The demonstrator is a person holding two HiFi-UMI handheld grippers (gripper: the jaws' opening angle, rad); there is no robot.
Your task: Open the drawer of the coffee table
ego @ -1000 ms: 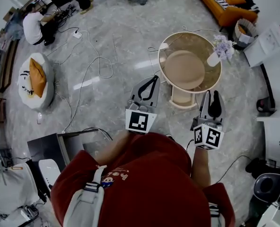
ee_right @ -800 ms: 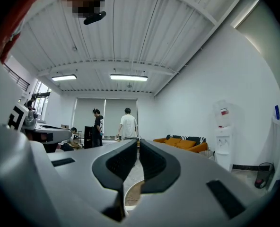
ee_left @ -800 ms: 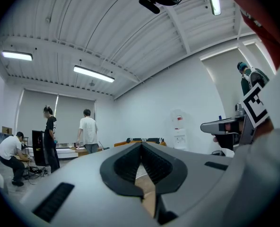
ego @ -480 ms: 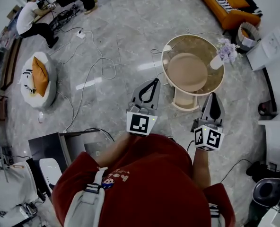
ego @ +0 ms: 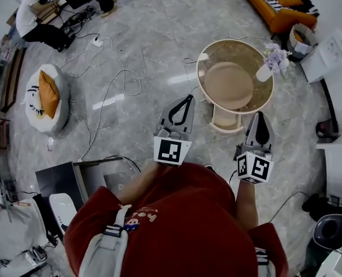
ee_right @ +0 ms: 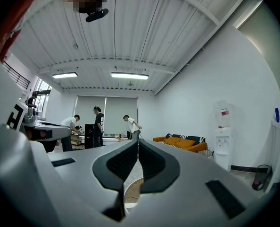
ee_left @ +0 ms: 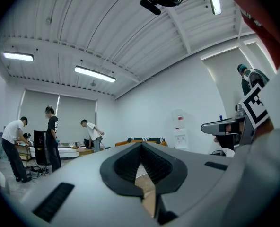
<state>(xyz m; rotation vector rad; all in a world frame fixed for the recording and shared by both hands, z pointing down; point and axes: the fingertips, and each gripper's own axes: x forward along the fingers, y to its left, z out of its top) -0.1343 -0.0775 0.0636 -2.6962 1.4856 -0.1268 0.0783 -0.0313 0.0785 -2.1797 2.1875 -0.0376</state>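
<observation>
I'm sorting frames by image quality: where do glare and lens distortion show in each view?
Head view: strong fisheye bending, with glare streaks on the polished floor. Left gripper view: black vignetted corners, and the ceiling lights are blown out. Right gripper view: same vignette, and the ceiling lines are bowed.

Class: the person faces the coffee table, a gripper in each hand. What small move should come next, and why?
Probably lower the right hand-held gripper toward the drawer on the near side of the coffee table: it is the nearer one, yet points level, shut and empty, short of it.
</observation>
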